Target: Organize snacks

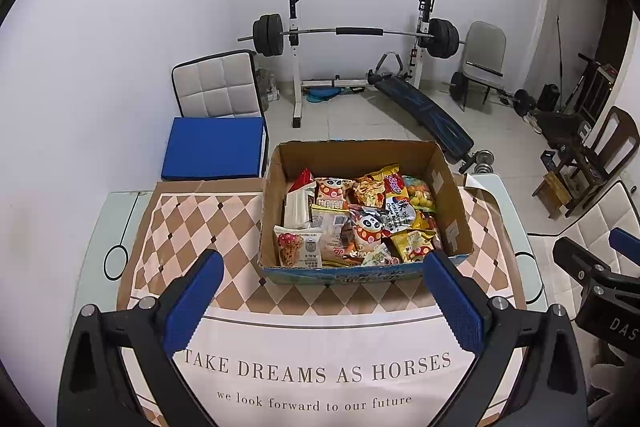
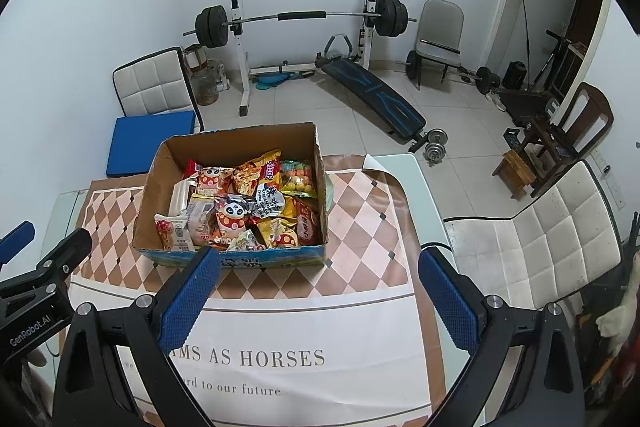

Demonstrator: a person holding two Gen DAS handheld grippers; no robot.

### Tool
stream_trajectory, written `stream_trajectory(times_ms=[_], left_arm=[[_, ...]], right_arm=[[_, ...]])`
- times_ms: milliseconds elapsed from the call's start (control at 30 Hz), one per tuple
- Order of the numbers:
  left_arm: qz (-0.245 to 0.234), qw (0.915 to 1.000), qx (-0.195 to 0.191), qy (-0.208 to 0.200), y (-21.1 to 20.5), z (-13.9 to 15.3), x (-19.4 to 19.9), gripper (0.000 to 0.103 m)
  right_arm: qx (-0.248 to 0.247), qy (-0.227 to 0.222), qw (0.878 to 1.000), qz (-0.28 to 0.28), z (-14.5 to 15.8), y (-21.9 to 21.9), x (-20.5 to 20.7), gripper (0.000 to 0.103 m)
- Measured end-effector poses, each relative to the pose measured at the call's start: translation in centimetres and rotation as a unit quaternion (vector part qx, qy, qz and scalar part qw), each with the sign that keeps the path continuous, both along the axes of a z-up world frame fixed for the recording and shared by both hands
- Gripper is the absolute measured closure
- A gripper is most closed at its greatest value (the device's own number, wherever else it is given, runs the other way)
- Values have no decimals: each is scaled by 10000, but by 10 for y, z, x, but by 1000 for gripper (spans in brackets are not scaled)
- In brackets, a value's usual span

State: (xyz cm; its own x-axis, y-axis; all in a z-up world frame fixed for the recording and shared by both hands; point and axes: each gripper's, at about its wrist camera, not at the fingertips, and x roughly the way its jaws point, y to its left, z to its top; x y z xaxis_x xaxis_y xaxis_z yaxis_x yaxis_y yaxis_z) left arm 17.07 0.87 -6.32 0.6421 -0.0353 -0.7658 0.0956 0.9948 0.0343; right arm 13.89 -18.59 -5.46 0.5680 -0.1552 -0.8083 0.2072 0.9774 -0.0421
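Right now the snack packets (image 1: 360, 215) fill the open cardboard box (image 1: 452, 203) on the desk's (image 1: 120, 223) checkered cloth (image 1: 192, 223), while my left hand-held gripper (image 1: 320, 263) and right hand-held gripper (image 2: 320, 259) hover before it, both spread wide, holding nothing.

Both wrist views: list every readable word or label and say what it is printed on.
"TAKE DREAMS AS HORSES": tablecloth.
"we look forward to our future": tablecloth, beneath that line.
"GenRobot.AI": left gripper body, in the right wrist view.
"DAS", cut off: right gripper body, in the left wrist view.
"KOREAN", with more words: yellow packet in the cardboard box.
Other snack packets: too small to read.
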Motion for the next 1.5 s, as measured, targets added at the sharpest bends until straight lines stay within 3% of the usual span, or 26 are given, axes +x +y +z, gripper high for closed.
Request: stream_trajectory(times_ms=[1500], left_arm=[[-1, 10000, 27, -45, -1, 6, -5, 1]], right_arm=[[-62, -63, 9999, 59, 3, 3, -5, 2]])
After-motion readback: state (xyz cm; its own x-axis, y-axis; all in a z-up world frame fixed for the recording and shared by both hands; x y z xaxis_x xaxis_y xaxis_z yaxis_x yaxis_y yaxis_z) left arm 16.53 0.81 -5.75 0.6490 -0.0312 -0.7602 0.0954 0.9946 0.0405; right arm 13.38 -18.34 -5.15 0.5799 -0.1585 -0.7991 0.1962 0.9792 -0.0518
